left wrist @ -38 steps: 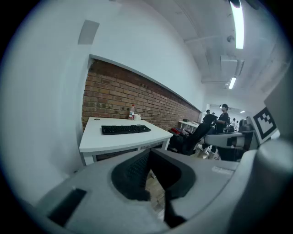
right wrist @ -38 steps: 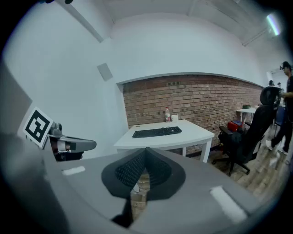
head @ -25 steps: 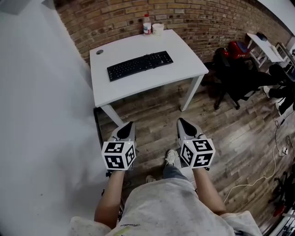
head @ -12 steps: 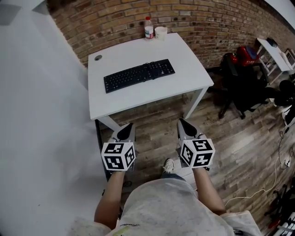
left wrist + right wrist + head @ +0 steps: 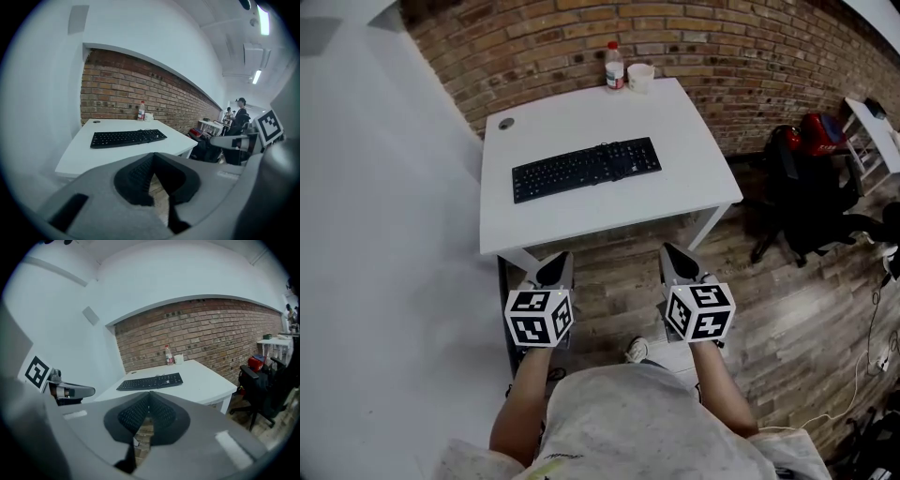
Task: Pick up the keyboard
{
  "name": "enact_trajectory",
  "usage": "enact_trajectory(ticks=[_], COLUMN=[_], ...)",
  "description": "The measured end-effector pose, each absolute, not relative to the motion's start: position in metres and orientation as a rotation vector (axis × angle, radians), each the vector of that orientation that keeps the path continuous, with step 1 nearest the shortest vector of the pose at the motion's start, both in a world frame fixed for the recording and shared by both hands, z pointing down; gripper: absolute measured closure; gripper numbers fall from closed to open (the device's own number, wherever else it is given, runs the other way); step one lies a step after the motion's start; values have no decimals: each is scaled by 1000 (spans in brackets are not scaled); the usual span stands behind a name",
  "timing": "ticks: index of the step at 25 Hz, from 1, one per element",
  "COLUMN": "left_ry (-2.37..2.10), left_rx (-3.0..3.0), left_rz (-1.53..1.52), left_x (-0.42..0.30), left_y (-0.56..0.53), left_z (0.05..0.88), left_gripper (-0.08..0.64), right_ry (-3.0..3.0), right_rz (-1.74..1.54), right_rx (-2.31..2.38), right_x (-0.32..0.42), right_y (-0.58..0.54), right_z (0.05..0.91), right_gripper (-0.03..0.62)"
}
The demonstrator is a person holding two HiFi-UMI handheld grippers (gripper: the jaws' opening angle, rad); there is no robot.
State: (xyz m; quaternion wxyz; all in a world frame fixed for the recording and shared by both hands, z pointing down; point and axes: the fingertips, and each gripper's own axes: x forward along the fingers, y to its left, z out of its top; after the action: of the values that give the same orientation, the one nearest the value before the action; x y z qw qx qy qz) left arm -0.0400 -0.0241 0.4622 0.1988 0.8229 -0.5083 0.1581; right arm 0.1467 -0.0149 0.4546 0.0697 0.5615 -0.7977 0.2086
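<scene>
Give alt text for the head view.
A long black keyboard lies on a white rectangular table by a red brick wall, with a small plastic bottle and a white cup at the far edge. Nearer, a person holds the left gripper and right gripper, both shut and empty, short of the table.

Bright even ceiling light; fisheye-bent edges, dark vignette corners.
</scene>
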Motion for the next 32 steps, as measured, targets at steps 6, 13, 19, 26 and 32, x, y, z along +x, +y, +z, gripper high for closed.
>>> enact_trajectory(ticks=[6, 13, 19, 26, 32], left_ry=[-1462, -1489, -1489, -1488, -1481], left_rx=[2287, 2257, 2242, 2227, 2195], left_rz=[443, 434, 425, 427, 411], left_x=[-24, -22, -27, -49, -75], left_y=[-45, -73, -110, -169, -218], left_z=[460, 463, 472, 484, 490], left_gripper=[565, 565, 565, 565, 563], right_ry=[-2435, -2448, -2433, -2414, -2379], right_rz=[610, 611, 611, 620, 630], right_rx=[1650, 1616, 1610, 1610, 1591], right_x=[163, 166, 164, 147, 127], right_y=[-43, -76, -113, -174, -224], right_z=[452, 453, 460, 471, 475], right_gripper=[581, 581, 581, 581, 581])
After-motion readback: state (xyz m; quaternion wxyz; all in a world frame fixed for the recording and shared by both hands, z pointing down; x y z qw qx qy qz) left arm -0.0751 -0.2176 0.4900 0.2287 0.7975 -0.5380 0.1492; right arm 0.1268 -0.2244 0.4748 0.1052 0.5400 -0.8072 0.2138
